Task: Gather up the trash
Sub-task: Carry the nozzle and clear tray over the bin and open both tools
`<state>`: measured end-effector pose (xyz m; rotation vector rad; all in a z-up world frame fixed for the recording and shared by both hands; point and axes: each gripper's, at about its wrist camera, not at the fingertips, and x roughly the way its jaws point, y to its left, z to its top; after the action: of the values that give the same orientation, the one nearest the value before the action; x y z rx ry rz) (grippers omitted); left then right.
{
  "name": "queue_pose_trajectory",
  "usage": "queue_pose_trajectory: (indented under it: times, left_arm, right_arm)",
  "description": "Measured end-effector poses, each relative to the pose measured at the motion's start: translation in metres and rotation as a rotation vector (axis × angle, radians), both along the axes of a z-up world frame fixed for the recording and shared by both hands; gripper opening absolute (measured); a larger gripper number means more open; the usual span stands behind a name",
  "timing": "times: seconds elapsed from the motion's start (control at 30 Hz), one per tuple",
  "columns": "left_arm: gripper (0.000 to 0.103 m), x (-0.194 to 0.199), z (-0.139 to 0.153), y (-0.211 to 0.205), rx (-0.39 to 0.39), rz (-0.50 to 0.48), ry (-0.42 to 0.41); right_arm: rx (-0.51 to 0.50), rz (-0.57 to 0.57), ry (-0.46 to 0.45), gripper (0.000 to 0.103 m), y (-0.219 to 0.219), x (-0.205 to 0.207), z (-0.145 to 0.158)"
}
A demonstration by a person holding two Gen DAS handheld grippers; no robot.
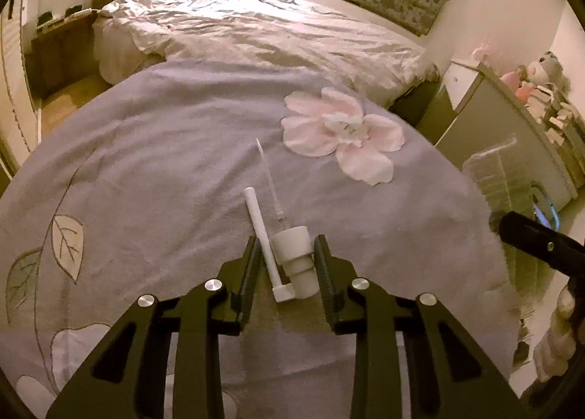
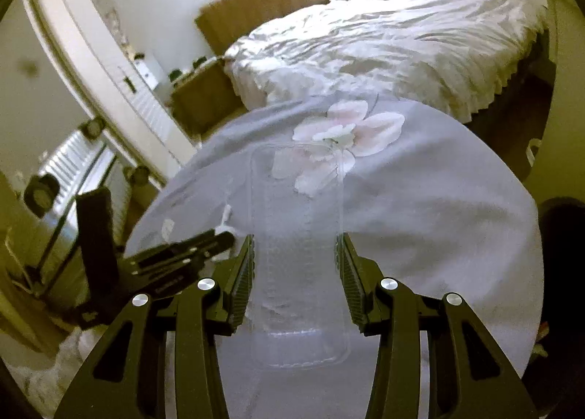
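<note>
A white plastic spray nozzle (image 1: pixel 292 258) with a long spout and a thin clear tube lies on a lilac bedspread (image 1: pixel 164 170). My left gripper (image 1: pixel 287 254) is shut on the nozzle, a finger on each side of its cap. My right gripper (image 2: pixel 296 250) is shut on a clear plastic tray (image 2: pixel 298 254) and holds it above the bedspread (image 2: pixel 438 207). The tray also shows at the right edge of the left wrist view (image 1: pixel 501 177), and the left gripper shows at the left of the right wrist view (image 2: pixel 204 243).
A pink fabric flower (image 1: pixel 343 130) is sewn on the bedspread. A second bed with a rumpled white duvet (image 1: pixel 256 27) stands behind. A nightstand (image 1: pixel 58 46) is at the far left, and a cabinet with toys (image 1: pixel 526 90) at the right.
</note>
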<state>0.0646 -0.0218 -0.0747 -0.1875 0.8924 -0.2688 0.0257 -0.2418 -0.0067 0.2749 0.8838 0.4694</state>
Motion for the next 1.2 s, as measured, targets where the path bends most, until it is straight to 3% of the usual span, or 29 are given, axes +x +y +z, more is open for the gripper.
queue_pose_trajectory:
  times: [0.3, 0.67, 0.93, 1.2]
  left_arm:
    - [0.029, -0.006, 0.063, -0.052, -0.013, -0.127, -0.144]
    - [0.029, -0.001, 0.121, -0.163, -0.036, -0.353, -0.289]
    - [0.029, -0.004, 0.120, -0.238, -0.058, -0.494, -0.308]
    - [0.029, -0.006, 0.097, -0.299, -0.049, -0.596, -0.278]
  right_arm:
    - [0.086, -0.169, -0.059, 0.045, -0.053, -0.016, 0.018]
    - [0.146, -0.461, -0.150, 0.045, -0.156, -0.046, 0.036]
    - [0.184, -0.642, -0.172, 0.045, -0.228, -0.065, 0.030]
    - [0.204, -0.776, -0.147, 0.045, -0.287, -0.078, 0.004]
